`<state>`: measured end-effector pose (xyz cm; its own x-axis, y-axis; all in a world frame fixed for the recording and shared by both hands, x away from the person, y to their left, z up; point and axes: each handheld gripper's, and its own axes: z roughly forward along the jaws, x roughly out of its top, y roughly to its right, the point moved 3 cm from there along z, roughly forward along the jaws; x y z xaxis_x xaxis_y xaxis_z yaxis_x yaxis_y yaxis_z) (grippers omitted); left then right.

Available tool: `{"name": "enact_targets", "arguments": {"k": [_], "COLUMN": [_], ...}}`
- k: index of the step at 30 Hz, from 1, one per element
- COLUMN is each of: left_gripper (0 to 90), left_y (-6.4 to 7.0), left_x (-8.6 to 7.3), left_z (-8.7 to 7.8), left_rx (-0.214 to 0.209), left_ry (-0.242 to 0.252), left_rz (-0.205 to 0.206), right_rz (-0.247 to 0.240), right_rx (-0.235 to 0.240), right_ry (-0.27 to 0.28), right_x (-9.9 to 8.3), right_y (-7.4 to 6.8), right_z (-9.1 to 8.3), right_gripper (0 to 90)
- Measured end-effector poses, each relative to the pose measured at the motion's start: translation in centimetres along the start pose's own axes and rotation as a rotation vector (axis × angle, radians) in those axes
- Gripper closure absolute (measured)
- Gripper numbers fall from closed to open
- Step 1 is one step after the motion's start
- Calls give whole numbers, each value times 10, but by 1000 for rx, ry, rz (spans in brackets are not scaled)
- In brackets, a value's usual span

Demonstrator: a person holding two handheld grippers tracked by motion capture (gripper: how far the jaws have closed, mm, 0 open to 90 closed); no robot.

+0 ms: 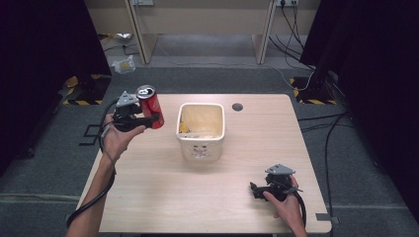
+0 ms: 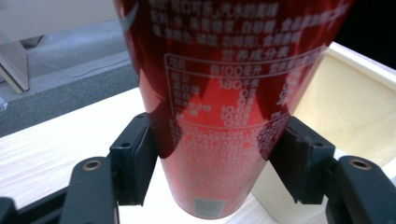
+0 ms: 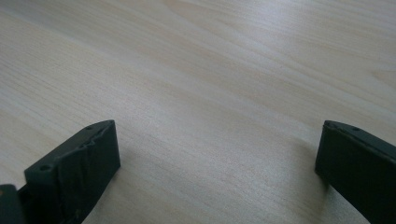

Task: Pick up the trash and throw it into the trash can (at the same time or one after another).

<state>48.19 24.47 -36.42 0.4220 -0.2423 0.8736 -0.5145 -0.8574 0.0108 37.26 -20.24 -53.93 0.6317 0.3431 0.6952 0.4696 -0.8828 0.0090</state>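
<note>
Room: grey carpet floor (image 1: 207,79) around the table, black curtains at both sides, pale wooden furniture legs at the far wall, cables and yellow-black striped tape on the floor.
Table (image 1: 247,207): light wood grain, with a round dark cable hole (image 1: 237,106) near the far edge.
Bin (image 1: 201,129): cream, square, open-topped, standing near the table's middle; some scraps lie inside.
Can (image 1: 149,106): red, lifted above the table's far left part, left of the bin, slightly tilted.
Left gripper (image 1: 148,118): jaws pressed against the can's two sides, holding it.
Right gripper (image 1: 254,188): low over the near right table, jaws spread wide, holding nothing.
</note>
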Motion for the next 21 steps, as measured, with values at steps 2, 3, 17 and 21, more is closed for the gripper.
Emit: {"name": "enact_targets", "arguments": {"k": [2,3,17,21], "left_gripper": [353,353,353,353], "left_y": [1,2,23,29], "left_x": [3,5,30,35], "left_z": [-1,-1,5,7], "left_rx": [-2,-7,-31,-41], "left_ry": [3,5,21,25], "left_rz": [2,3,45,53], "right_rz": [0,1,0,0], "right_rx": [0,0,0,0], "right_ry": [0,0,0,0], "right_x": [0,0,0,0], "right_y": [0,0,0,0], "right_z": [0,0,0,0], "right_gripper": [0,0,0,0]}}
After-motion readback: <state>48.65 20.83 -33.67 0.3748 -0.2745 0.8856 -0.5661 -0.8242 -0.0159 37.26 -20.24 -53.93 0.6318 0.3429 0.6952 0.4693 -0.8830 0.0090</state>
